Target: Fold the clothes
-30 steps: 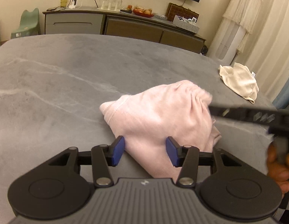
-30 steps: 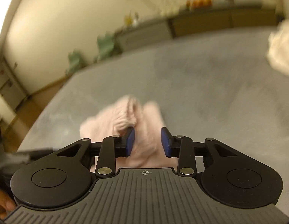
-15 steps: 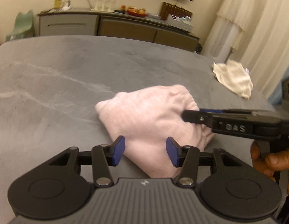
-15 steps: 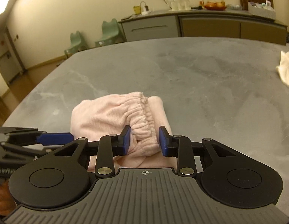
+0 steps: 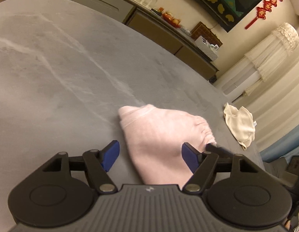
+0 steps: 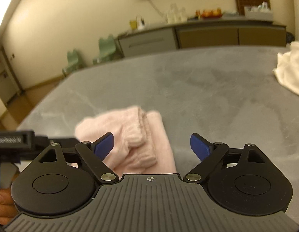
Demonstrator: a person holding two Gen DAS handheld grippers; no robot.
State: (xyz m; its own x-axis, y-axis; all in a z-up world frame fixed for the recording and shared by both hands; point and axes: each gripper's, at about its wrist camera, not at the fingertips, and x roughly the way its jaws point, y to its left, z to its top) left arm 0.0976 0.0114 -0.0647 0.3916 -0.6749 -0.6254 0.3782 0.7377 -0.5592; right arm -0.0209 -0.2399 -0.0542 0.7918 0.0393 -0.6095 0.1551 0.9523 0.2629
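A folded pink garment (image 5: 164, 137) lies on the grey table (image 5: 62, 67); its gathered waistband shows in the right wrist view (image 6: 137, 135). My left gripper (image 5: 150, 157) hovers open over its near end, blue pads on either side of the cloth without touching. My right gripper (image 6: 151, 147) is wide open above the garment's other side, nothing between its fingers. The tip of the right gripper (image 5: 217, 147) pokes in at the right in the left wrist view, and the left gripper's body (image 6: 23, 141) shows at the left in the right wrist view.
A crumpled cream cloth (image 5: 239, 124) lies near the table's far right edge, also seen as a white cloth (image 6: 290, 69). A long sideboard (image 6: 203, 34) with glasses and fruit runs along the wall. Green chairs (image 6: 91, 56) stand beyond the table. A hand (image 6: 2, 206) grips the left tool.
Both grippers have opened wider. The right gripper has pulled back from the waistband it straddled closely. The left view has tilted and lifted; the pink garment stays folded on the table.
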